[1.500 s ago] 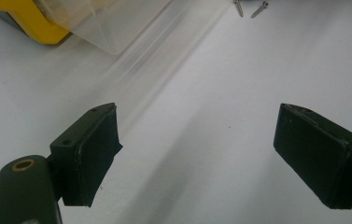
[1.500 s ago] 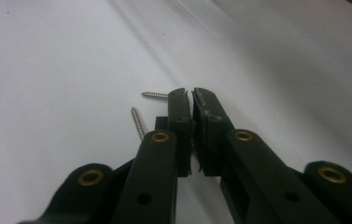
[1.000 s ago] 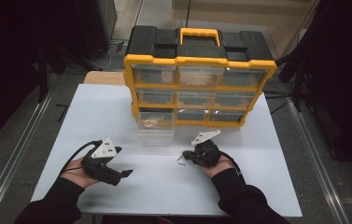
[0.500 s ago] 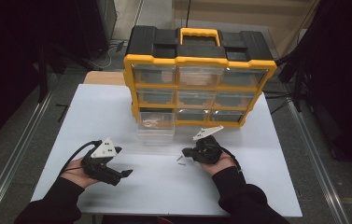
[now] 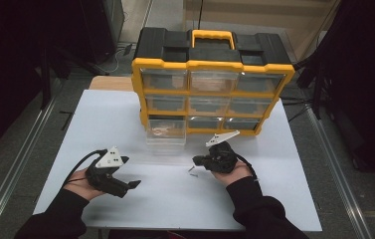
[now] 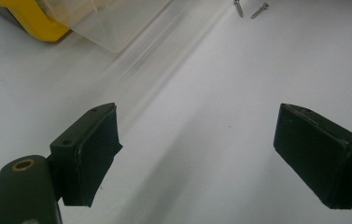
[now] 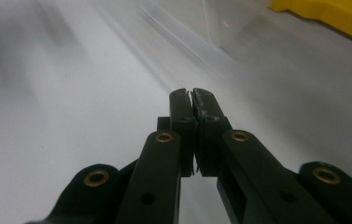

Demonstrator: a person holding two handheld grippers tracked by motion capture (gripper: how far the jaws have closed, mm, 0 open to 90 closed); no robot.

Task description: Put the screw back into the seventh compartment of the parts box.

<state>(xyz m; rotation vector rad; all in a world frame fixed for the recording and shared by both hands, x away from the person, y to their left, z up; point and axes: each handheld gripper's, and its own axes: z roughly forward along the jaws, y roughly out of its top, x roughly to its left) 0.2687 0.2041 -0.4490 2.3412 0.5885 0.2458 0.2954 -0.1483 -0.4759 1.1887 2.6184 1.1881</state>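
Note:
A yellow and black drawer organizer (image 5: 212, 74) stands at the back of the white table (image 5: 100, 119). Its bottom-left clear drawer (image 5: 165, 132) is pulled out, with something small inside. Two small screws (image 5: 192, 170) lie on the table just left of my right gripper (image 5: 196, 160), whose jaws are shut with nothing visible between them (image 7: 191, 95). My left gripper (image 5: 134, 184) rests near the front left, jaws wide open and empty (image 6: 211, 154). The left gripper view has the screws (image 6: 259, 9) far ahead and the drawer's corner (image 6: 113, 23).
The organizer's other drawers are shut. Its yellow frame (image 7: 332, 14) and the clear drawer (image 7: 211, 18) lie ahead of the right gripper. Metal rails (image 5: 21, 164) run along both sides of the table. Dark equipment stands at the back left and right.
The right hand has shifted and turned slightly near the screws. The left gripper has stayed where it was.

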